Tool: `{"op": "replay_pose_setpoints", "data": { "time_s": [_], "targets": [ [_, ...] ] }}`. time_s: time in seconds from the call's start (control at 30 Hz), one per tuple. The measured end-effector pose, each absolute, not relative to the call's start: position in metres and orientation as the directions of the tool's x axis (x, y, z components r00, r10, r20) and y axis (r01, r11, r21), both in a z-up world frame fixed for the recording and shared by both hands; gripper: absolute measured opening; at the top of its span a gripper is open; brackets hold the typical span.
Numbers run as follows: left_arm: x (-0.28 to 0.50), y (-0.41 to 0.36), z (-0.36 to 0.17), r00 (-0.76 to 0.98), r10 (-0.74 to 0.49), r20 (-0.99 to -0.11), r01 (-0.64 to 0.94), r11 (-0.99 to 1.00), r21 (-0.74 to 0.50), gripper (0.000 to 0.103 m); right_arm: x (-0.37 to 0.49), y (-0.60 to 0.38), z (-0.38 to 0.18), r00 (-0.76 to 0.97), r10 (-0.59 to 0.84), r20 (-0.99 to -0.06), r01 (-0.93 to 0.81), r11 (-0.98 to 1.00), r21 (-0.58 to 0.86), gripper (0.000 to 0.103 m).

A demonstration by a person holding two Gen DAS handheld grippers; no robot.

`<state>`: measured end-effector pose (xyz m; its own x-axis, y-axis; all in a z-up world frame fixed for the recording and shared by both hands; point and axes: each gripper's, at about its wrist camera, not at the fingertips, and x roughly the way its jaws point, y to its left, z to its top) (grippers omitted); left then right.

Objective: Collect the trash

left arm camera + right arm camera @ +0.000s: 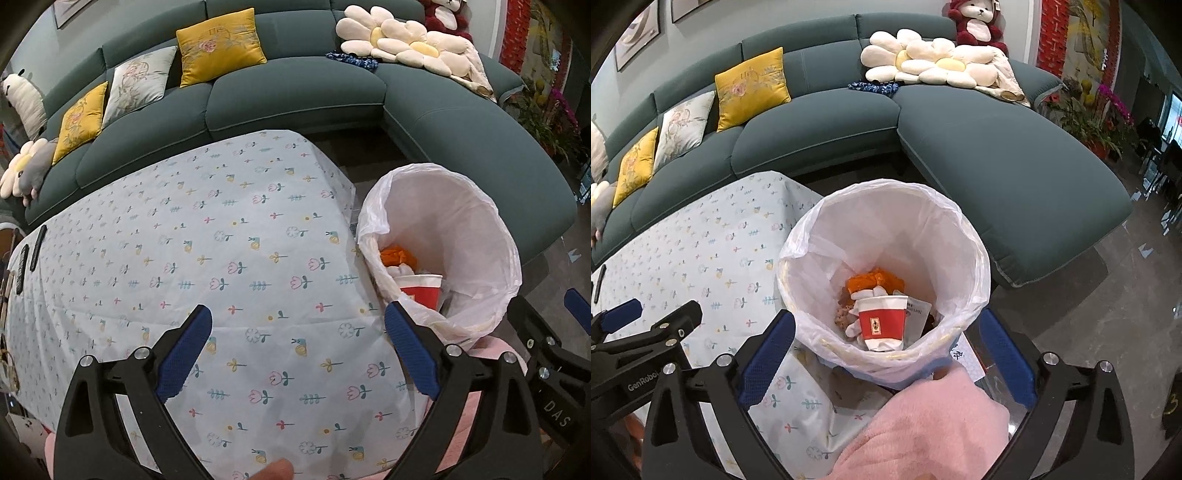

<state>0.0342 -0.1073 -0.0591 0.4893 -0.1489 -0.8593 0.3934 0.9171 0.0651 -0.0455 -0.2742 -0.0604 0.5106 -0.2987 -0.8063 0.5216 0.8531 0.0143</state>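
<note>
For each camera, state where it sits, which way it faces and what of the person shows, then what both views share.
Left wrist: on the left hand-held gripper, angled down over the flowered tablecloth toward the sofa; open fingers, a fingertip and the right hand-held gripper show.
Right wrist: on the right hand-held gripper, looking down into the lined bin; open fingers, a pink sleeve show.
Shared: bin, red cup, tablecloth, sofa.

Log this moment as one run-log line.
left hand-held gripper: open, empty, over tablecloth | right hand-held gripper: open, empty, over bin | in bin: red paper cup, orange scrap
</note>
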Motion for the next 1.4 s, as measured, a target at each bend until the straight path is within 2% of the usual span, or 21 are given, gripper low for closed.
{"op": "replay_pose_setpoints", "data": {
  "time_s": [0.5, 1.4],
  "targets": [
    [0.027, -0.108, -0.065, 0.508, -0.118, -0.853, 0.383, 0.918, 0.100, 0.094, -0.051, -0.274, -0.070, 0.487, -0.305, -0.819, 0.531, 0.847, 0.001, 0.096],
    [0.023, -0.109, -0.066, 0.508, -0.092, -0.857, 0.354, 0.929, 0.110, 0.093, -0.055, -0.270, -0.076, 0.479, -0.310, -0.821, 0.517, 0.856, -0.022, 0.096]
  ]
}}
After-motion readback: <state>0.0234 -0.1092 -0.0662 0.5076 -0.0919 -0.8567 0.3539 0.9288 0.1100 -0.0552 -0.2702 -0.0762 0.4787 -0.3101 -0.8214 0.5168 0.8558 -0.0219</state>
